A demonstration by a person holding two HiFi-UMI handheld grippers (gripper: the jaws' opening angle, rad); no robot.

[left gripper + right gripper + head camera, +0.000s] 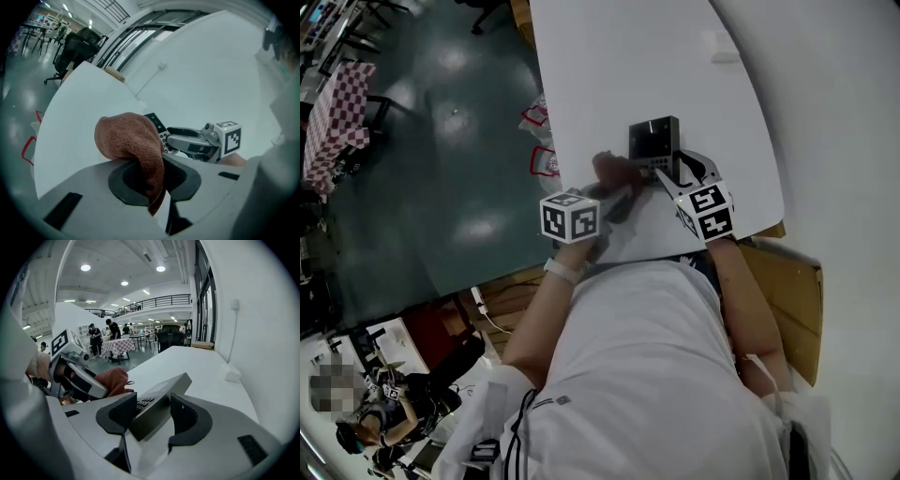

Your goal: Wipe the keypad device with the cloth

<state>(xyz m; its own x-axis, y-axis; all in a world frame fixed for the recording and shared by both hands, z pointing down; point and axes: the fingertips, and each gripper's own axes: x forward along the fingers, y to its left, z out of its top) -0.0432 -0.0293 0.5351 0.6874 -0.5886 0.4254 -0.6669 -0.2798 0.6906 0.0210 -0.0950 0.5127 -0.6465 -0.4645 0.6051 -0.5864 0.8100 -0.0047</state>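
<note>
The dark keypad device [654,141] stands tilted on the white table [609,66], screen end away from me. My right gripper [671,171] is shut on its near end; in the right gripper view the keypad device [157,401] sits wedged between the two dark jaws of the right gripper [152,417]. My left gripper [150,176] is shut on a brown cloth [131,140], which bulges out over its jaws. The cloth [614,172] lies just left of the device's key end, touching or nearly touching it. Most of the keypad device [156,123] is hidden behind the cloth in the left gripper view.
A small white block [724,52] lies at the table's far right by the wall. The table's left edge [546,122] drops to the dark floor, with red-and-white items [540,141] beside it. A cardboard box [792,281] stands near right. People and a checked table [115,347] are far off.
</note>
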